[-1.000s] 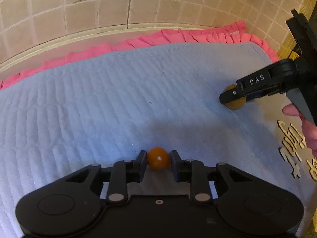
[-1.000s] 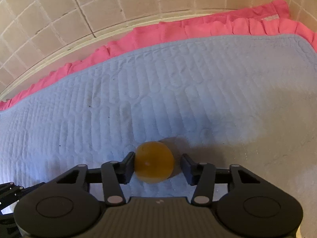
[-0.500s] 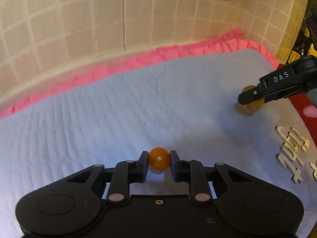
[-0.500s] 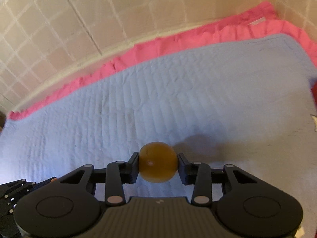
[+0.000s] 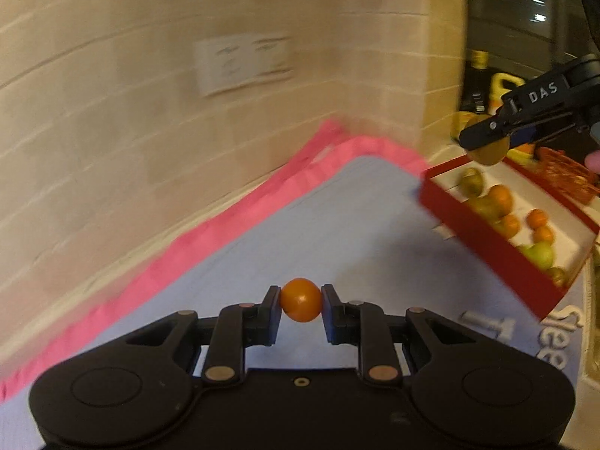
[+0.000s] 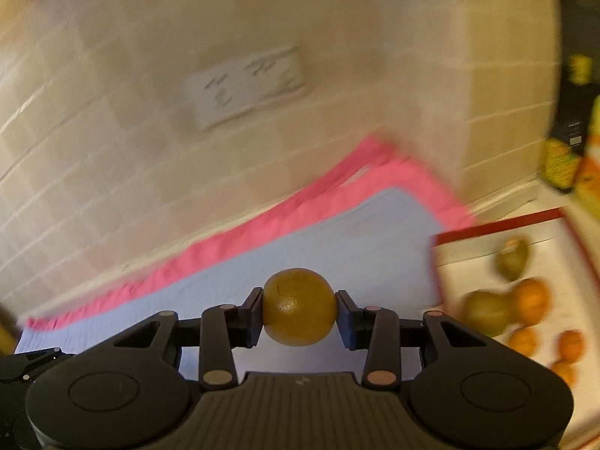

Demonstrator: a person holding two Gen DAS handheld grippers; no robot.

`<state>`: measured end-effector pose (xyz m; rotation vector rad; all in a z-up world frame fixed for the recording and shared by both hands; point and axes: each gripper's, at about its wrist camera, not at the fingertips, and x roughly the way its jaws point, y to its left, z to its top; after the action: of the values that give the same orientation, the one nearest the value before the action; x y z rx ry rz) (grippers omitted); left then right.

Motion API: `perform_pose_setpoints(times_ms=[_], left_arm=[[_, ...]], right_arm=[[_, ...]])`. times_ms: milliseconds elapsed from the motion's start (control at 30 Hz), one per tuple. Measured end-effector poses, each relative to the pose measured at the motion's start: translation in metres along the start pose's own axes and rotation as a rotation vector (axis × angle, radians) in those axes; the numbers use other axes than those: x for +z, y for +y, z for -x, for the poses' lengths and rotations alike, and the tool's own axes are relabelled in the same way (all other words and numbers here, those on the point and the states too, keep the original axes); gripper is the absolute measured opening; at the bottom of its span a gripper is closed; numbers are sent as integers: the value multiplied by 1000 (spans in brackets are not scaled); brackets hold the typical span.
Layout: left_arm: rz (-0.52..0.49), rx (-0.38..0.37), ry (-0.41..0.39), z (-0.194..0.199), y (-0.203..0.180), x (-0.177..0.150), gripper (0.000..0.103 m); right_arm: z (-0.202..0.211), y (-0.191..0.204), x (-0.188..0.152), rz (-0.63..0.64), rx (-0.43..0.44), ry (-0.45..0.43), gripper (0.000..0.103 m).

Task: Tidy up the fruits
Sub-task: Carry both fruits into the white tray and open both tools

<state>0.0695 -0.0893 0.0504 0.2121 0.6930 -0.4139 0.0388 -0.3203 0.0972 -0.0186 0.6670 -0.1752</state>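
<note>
Two grippers: the left gripper (image 5: 301, 305) and the right gripper (image 6: 299, 307), one fruit in each. Held fruit: one small orange fruit (image 5: 301, 305) and one larger brownish-yellow fruit (image 6: 299, 306). One red box (image 5: 483, 240). In the left wrist view the box shows about four orange fruits (image 5: 500, 197) and about four greenish or brownish ones (image 5: 540, 255); blur makes the count rough. In the right wrist view, four orange and two brownish-green are countable. One blue quilted mat (image 5: 337, 225) with one pink ruffled border (image 5: 225, 225). One wall socket plate (image 5: 243, 62). One fingertip (image 5: 593, 160) at the right edge.
</note>
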Motion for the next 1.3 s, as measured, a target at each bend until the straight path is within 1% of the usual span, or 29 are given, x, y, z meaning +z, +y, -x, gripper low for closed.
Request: perform_pose_setpoints(times_ms=[133, 367, 533, 700, 833, 933, 1000, 1067, 1133, 1300], left_arm=[[-64, -74, -24, -15, -38, 31, 26], [-160, -199, -75, -48, -112, 81, 26], [-224, -262, -105, -66, -160, 114, 26], [-241, -325, -119, -87, -196, 144, 26], [-233, -357, -92, -113, -217, 161, 26], [-211, -342, -66, -141, -225, 167, 26], [-193, -329, -26, -165, -228, 169, 26], [-181, -316, 18, -187, -229, 166, 26], [-176, -305, 62, -207, -228, 158, 26], [-178, -289, 141, -244, -225, 139, 26]], right_arm=[[33, -55, 8, -71, -95, -61, 42], [75, -143, 5, -193, -231, -122, 42], [93, -185, 2, -247, -292, -154, 42], [97, -214, -4, -292, -317, -153, 42], [84, -229, -7, -305, -317, -121, 42], [67, -242, -4, -329, -297, -96, 42], [49, -253, 3, -355, -265, -70, 42], [26, -263, 11, -369, -247, -41, 42], [4, -268, 16, -365, -256, -15, 42], [-47, -280, 14, -409, -238, 47, 42]])
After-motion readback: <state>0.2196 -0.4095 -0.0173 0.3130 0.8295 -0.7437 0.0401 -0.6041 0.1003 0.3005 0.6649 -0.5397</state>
